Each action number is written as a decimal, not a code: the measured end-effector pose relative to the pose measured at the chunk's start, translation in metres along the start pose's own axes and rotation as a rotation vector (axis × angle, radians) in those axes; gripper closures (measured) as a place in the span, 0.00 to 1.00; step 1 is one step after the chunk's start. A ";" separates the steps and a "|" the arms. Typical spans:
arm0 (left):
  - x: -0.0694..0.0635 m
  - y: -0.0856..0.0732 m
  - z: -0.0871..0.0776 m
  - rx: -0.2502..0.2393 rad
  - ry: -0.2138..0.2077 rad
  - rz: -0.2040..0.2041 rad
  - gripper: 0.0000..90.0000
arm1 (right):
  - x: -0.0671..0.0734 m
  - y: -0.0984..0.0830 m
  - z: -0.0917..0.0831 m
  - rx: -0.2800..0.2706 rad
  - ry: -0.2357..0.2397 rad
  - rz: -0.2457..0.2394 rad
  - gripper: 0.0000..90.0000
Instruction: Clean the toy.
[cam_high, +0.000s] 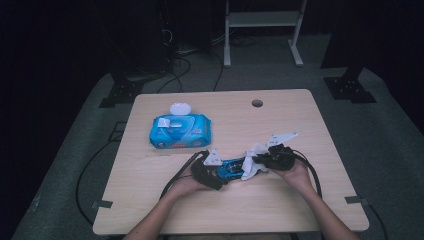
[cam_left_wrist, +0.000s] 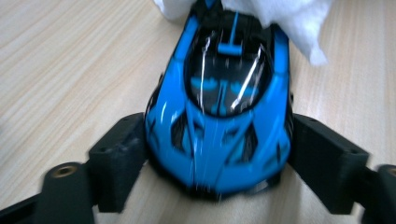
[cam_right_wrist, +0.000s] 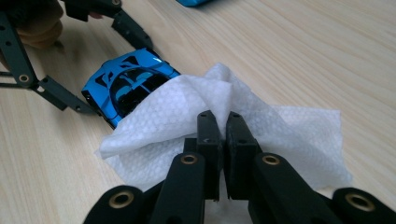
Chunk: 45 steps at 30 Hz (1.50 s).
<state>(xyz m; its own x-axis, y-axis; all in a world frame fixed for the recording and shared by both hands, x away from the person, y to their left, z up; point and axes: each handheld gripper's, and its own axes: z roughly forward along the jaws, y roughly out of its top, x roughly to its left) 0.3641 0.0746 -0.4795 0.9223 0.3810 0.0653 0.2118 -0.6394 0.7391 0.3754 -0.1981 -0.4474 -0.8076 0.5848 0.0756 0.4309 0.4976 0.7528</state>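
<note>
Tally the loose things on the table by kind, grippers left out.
Toy car: 1
Wet wipe: 1
Pack of wipes: 1
Total: 3

Both forearms come in from below and meet near the table's middle. The left gripper (cam_high: 220, 170) has its jaws wide apart. The right gripper (cam_right_wrist: 223, 122) has its jaws pressed together.
</note>
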 end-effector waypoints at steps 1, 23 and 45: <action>0.000 0.000 0.001 -0.003 -0.003 -0.001 0.22 | 0.003 0.001 0.001 0.004 -0.005 -0.019 0.95; 0.001 0.000 0.001 0.018 -0.010 -0.013 0.22 | -0.003 0.019 0.004 0.038 -0.076 -0.029 0.95; 0.022 -0.004 -0.019 -0.097 -0.121 -0.171 0.21 | 0.009 0.002 -0.001 0.081 0.082 -0.040 0.95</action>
<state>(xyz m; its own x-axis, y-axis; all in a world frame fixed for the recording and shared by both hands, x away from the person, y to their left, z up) 0.3774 0.0980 -0.4682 0.9090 0.3915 -0.1431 0.3417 -0.5032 0.7937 0.3687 -0.1924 -0.4444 -0.8534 0.5111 0.1024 0.4263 0.5715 0.7011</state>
